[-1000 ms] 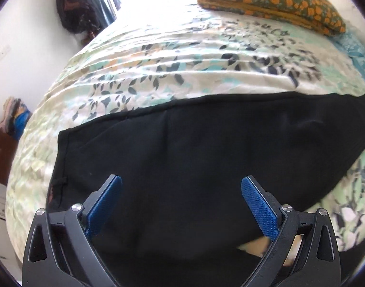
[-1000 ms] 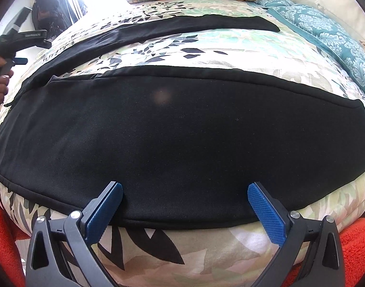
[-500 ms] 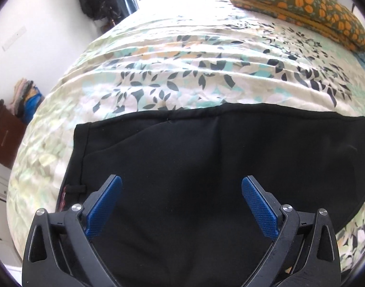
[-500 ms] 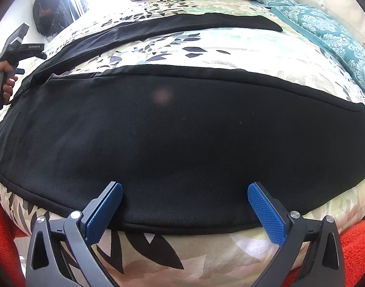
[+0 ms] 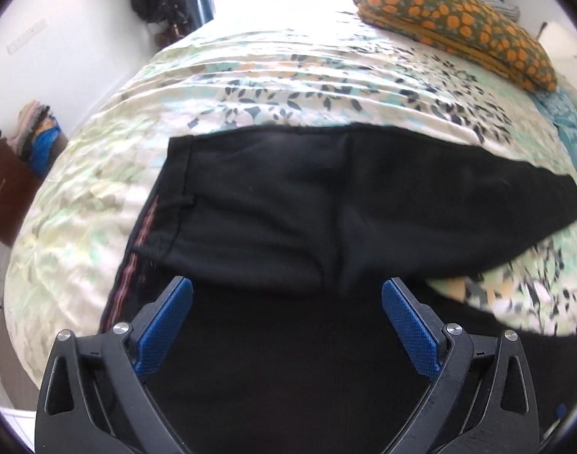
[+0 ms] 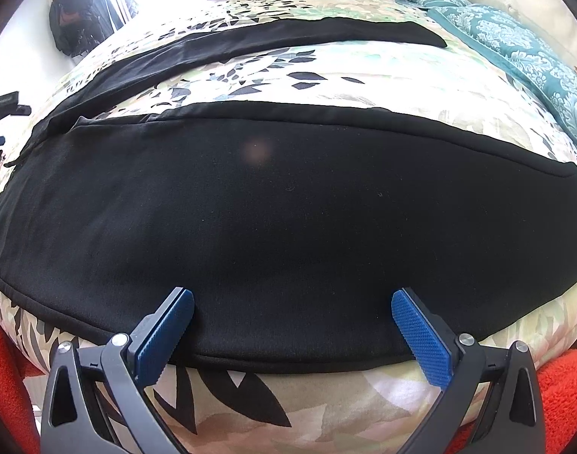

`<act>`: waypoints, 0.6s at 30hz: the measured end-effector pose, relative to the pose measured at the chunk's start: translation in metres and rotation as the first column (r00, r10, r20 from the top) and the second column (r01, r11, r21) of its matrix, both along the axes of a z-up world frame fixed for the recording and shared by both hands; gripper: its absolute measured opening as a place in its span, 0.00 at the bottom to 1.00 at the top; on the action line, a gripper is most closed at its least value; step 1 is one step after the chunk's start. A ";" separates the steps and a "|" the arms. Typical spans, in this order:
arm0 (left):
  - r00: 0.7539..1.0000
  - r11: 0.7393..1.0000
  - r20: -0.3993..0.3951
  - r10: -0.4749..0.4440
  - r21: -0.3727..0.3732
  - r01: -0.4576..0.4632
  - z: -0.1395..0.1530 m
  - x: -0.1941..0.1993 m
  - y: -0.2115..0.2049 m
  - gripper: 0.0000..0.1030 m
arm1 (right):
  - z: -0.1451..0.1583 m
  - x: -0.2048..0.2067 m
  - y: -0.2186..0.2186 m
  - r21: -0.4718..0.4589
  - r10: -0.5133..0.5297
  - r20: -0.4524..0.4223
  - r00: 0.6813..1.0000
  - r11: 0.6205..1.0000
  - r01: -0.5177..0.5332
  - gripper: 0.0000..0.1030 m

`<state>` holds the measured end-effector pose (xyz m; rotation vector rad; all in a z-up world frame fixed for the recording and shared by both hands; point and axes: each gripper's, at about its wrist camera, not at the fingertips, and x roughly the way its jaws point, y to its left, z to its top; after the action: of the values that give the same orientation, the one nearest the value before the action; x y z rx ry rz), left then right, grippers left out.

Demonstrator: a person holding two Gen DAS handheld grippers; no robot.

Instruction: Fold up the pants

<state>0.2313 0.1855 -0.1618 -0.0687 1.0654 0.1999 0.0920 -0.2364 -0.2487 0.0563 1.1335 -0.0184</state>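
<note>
Black pants (image 6: 288, 219) lay spread across the floral bedspread (image 5: 288, 75); left gripper (image 5: 287, 325) and right gripper (image 6: 293, 331) both hovered wide apart, holding nothing

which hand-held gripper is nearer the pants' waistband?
Left. The left hand-held gripper hangs open over the black pants right beside the waistband. The right hand-held gripper is open at a leg's long edge, with the waistband far off to its left.

One pair of black pants (image 6: 280, 219), two claws, one orange-flowered pillow (image 5: 458, 26), one teal pillow (image 6: 523, 53)
</note>
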 end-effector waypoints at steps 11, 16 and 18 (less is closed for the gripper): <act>0.995 0.999 -0.095 -0.022 0.040 0.026 -0.057 -0.067 -0.034 0.99 | 0.000 -0.005 0.001 -0.013 0.002 0.028 1.000 1.000 -0.002 1.00; 1.000 1.000 -0.001 0.016 0.002 -0.016 -0.034 -0.078 -0.016 0.98 | 0.001 -0.005 0.000 -0.014 0.001 0.028 1.000 1.000 -0.001 1.00; 1.000 1.000 0.000 -0.003 -0.005 0.003 -0.038 -0.080 -0.015 0.98 | 0.001 -0.005 0.001 -0.017 0.000 0.030 1.000 1.000 0.000 1.00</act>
<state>0.1510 0.1707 -0.1997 -0.0714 1.0664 0.1949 0.0867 -0.2356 -0.2478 0.0414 1.1035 -0.0268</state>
